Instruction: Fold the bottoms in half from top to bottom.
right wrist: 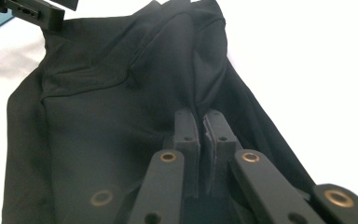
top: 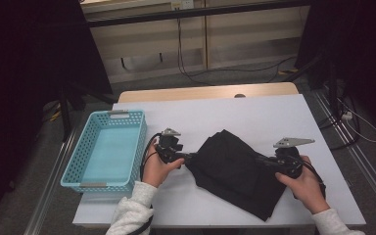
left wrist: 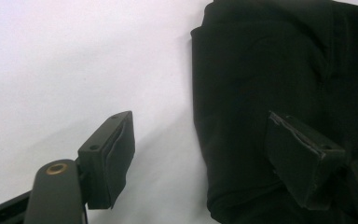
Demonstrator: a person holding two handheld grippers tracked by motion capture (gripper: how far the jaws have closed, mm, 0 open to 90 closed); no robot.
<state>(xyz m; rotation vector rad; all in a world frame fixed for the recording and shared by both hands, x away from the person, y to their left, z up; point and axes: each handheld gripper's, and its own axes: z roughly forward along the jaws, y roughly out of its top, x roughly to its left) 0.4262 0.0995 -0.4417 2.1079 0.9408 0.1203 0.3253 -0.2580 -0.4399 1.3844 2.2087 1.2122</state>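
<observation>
Black cloth, soft and matte, lies folded into a rough slanted rectangle with creased layers at the middle of the white tabletop in the high view; the left claw meets its left edge and the right claw reaches onto its right part, each in a hand with a pale sleeve. Left of the left hand sits a light-blue plastic basket with perforated walls and grey handles. Behind the tabletop are a wooden edge, pale cabinet panels, trailing cables and grey floor; the room's sides are dark. In the left gripper view the left claw stands wide, its flat black pads apart, one over bare smooth tabletop, the other over the cloth, whose rounded folded edge runs between them; no pad presses on it. In the right gripper view the right claw is clamped narrow on a raised ridge of the cloth, which fans away in soft folds toward the left claw at the far corner.
</observation>
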